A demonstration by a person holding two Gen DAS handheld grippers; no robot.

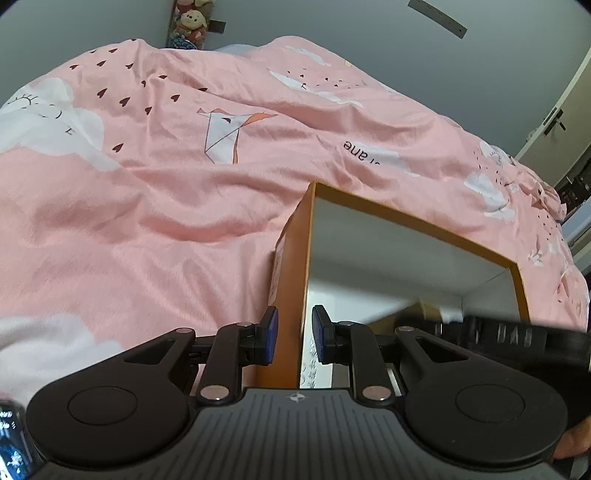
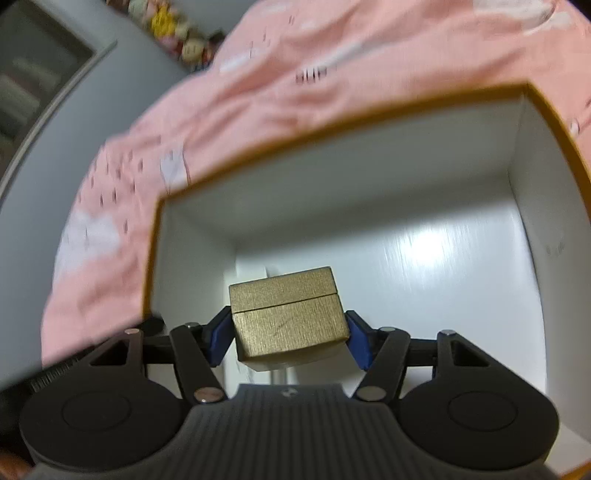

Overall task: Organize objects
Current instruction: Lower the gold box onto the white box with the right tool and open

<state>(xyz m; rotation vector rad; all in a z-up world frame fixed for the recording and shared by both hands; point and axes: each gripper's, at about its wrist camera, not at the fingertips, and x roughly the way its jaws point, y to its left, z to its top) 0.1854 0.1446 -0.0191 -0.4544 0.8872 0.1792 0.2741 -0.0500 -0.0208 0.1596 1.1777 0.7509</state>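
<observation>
An open orange box with a white inside [image 1: 291,258] rests on a pink bedspread. My left gripper [image 1: 294,330] is shut on the box's left wall, one pad outside and one inside. In the right wrist view the same orange box [image 2: 369,110] fills the frame. My right gripper [image 2: 288,338] is shut on a small gold box [image 2: 286,314] and holds it inside the orange box, above its white floor. The right gripper's black body also shows in the left wrist view [image 1: 517,336], at the box's opening.
The pink bedspread [image 1: 166,206] with cloud and heart prints surrounds the box. Stuffed toys [image 1: 190,22] sit against the grey wall behind the bed. A cupboard door [image 1: 565,122] stands at the far right.
</observation>
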